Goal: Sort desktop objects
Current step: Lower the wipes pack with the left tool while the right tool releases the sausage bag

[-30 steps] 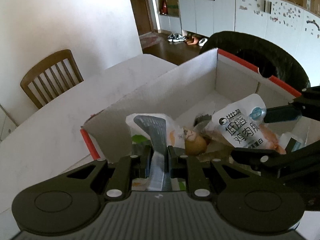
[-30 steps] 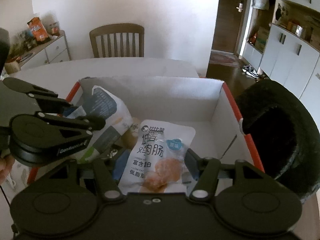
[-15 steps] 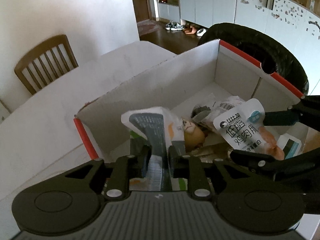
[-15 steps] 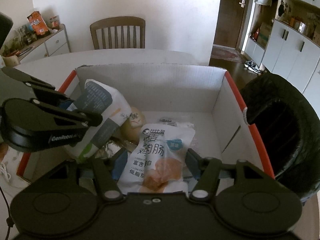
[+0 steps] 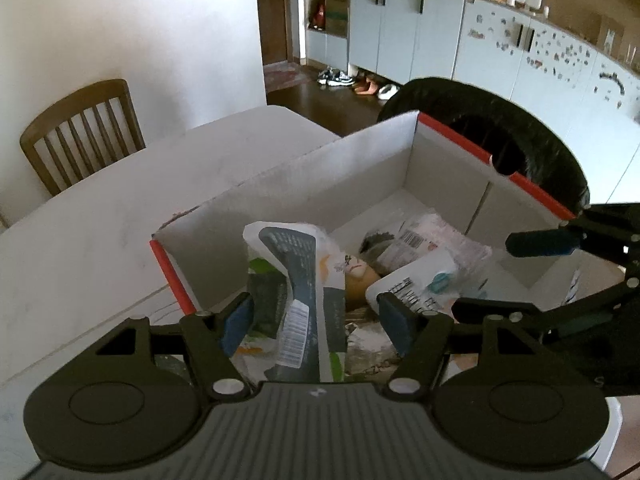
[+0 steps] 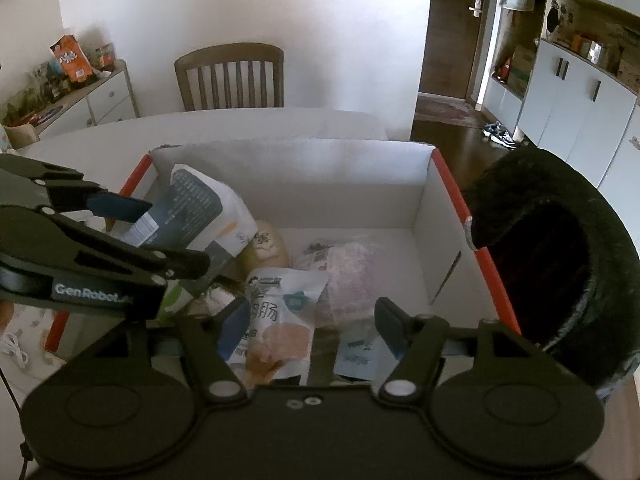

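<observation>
A white cardboard box [image 5: 452, 136] [image 6: 452, 188] with red rims holds several packets. My left gripper [image 5: 315, 320] [image 6: 164, 236] hangs over the box's left end, its jaws opening. A white and grey-blue snack bag [image 5: 296, 280] [image 6: 200, 204] stands between them, leaning on the box wall, and the pads do not press it. My right gripper [image 6: 312, 328] [image 5: 488, 274] is over the box's near side, jaws opening too. A white chicken-sausage pouch [image 6: 280, 320] [image 5: 416, 280] lies loose on the pile below them. A brown round item [image 6: 268, 244] sits between bag and pouch.
A pinkish clear packet [image 6: 352, 280] and a pale blue packet [image 6: 360, 352] also lie in the box. A black fuzzy round seat [image 6: 560, 280] touches the box's right side. A wooden chair [image 6: 230, 76] stands behind the white table [image 5: 100, 220]. A white cable [image 6: 16, 352] lies at the left.
My left gripper has opened and let go of the snack bag, which stays leaning in the box. The right jaws have widened and the pouch has sunk onto the pile.
</observation>
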### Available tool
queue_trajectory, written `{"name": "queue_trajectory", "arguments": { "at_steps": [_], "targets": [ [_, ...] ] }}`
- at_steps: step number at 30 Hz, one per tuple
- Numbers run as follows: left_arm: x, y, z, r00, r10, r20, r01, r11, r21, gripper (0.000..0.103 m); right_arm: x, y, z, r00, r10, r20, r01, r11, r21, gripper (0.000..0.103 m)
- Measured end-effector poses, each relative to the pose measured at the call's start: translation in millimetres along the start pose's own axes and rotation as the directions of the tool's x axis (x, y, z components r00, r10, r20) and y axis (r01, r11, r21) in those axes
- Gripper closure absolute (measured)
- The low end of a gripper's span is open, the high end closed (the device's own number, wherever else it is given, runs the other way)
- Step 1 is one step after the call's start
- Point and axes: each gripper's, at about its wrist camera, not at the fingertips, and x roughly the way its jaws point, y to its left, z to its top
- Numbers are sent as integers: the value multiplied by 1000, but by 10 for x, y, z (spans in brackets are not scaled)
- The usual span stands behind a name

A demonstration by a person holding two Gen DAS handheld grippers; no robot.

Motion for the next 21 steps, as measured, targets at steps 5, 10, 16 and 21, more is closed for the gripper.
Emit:
{"name": "queue_trajectory", "arguments": {
  "at_steps": [5, 10, 16, 21],
  "targets": [
    [-116, 29, 1, 1000, -13, 27, 13, 1000, -17, 35, -74, 30, -3, 1000, 4, 5, -4, 1000, -10, 34],
    [-230, 66, -22, 998, -29, 47, 30, 999, -32, 35, -163, 74, 8, 1000, 8, 14, -8, 1000, -15, 34],
    [-348, 71, -92, 997, -47, 64, 50, 998, -34, 35, -276, 116, -14, 1000, 14, 22, -14, 1000, -16, 33],
    [-463, 71, -174, 994, -68, 82, 70, 997, -23, 35, -400, 156, -49, 999, 15, 40, -14, 1000, -10, 32]
  ]
}}
